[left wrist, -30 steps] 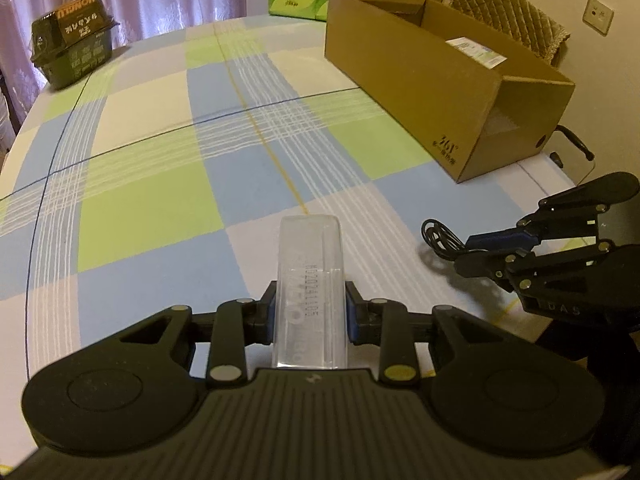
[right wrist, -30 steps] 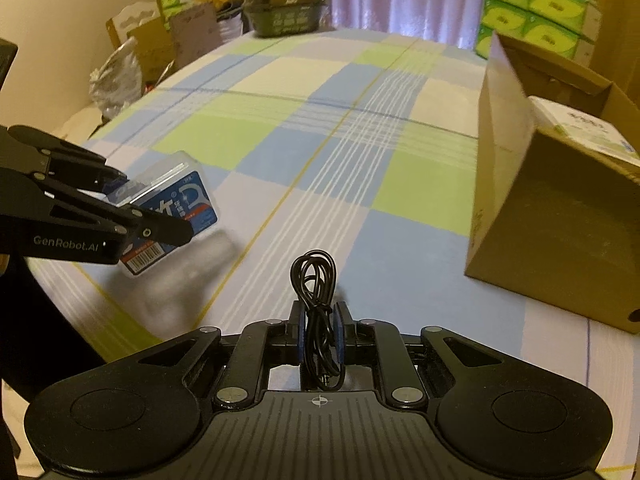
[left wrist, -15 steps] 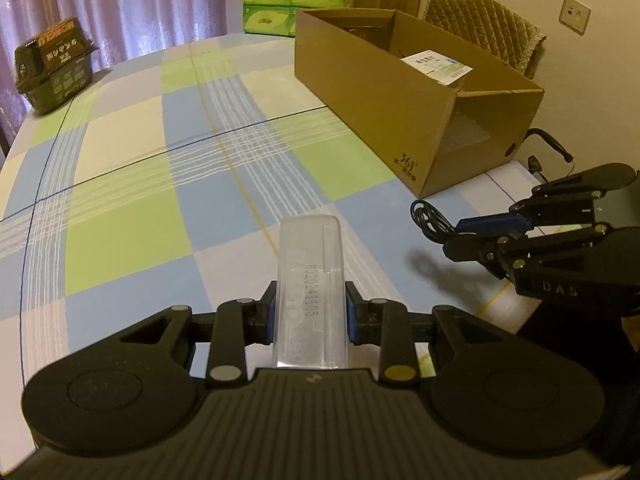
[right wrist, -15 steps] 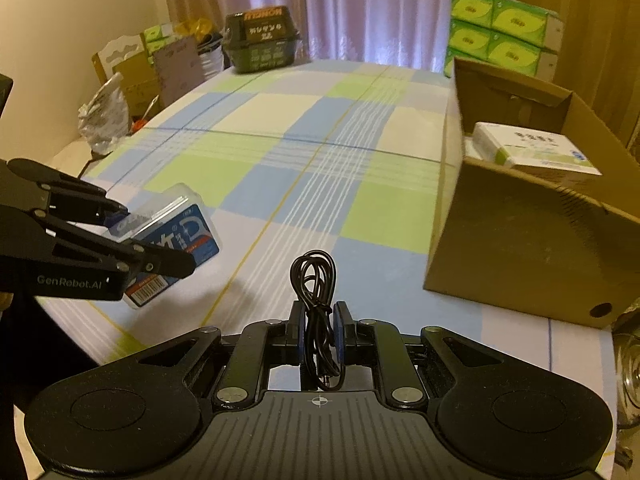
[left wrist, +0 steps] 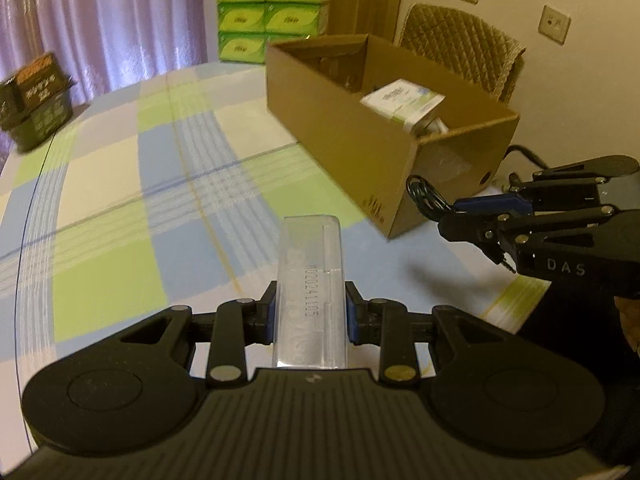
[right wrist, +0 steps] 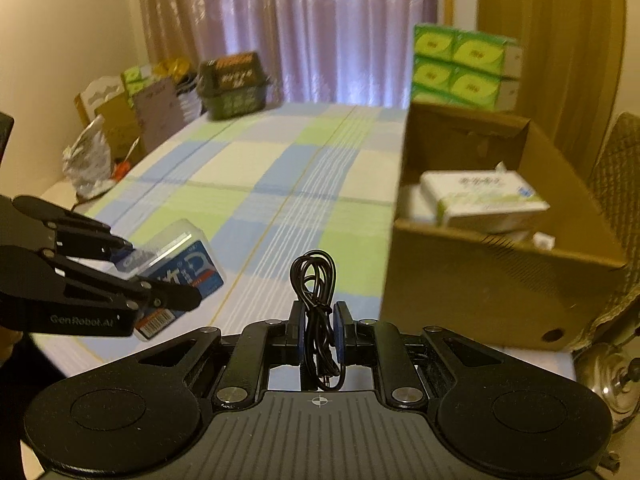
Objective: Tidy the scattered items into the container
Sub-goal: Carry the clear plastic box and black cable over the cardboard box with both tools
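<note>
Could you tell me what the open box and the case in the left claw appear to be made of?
The box looks like matte brown corrugated cardboard, going by its raw folded edges. The case in the left claw seems clear glossy plastic: the tablecloth shows through.

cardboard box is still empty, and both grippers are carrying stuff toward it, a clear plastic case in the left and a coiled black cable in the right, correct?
Not empty: the right wrist view shows a white tissue pack already inside the cardboard box. The rest holds: left gripper grips the clear plastic case, right gripper the coiled black cable.
</note>
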